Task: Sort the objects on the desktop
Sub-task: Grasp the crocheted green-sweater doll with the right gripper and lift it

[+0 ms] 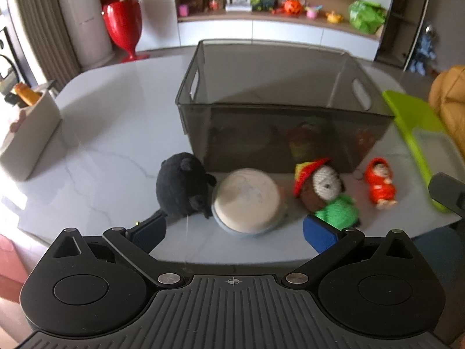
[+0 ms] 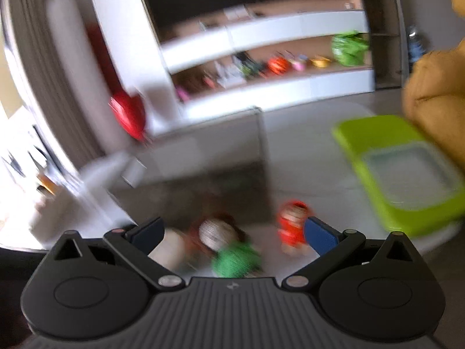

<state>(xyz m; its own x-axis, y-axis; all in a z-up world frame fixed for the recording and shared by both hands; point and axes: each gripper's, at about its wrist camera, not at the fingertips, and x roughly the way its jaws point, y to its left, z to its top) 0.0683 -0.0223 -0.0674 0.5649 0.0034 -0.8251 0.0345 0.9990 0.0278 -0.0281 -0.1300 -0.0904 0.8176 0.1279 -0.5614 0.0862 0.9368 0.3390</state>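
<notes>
A dark see-through bin point(image 1: 203, 122) stands on the white marble table point(image 1: 110, 133). In front of it lie a black plush toy point(image 1: 183, 184), a round white tin point(image 1: 248, 200), a crocheted doll point(image 1: 325, 189) with a red hat and green body, and a small red figurine point(image 1: 379, 181). My left gripper point(image 1: 234, 231) is open just short of the tin, with nothing between its fingers. The right wrist view is blurred: my right gripper point(image 2: 234, 232) is open above the crocheted doll point(image 2: 229, 244), and the red figurine point(image 2: 290, 224) lies by its right finger.
A lime green tray point(image 1: 415, 133) lies right of the bin, seen also as the green tray point(image 2: 386, 157). A white box point(image 1: 26, 136) of items stands at the left edge. A mustard cushion point(image 1: 447, 96) is at the right. Shelves with toys line the far wall.
</notes>
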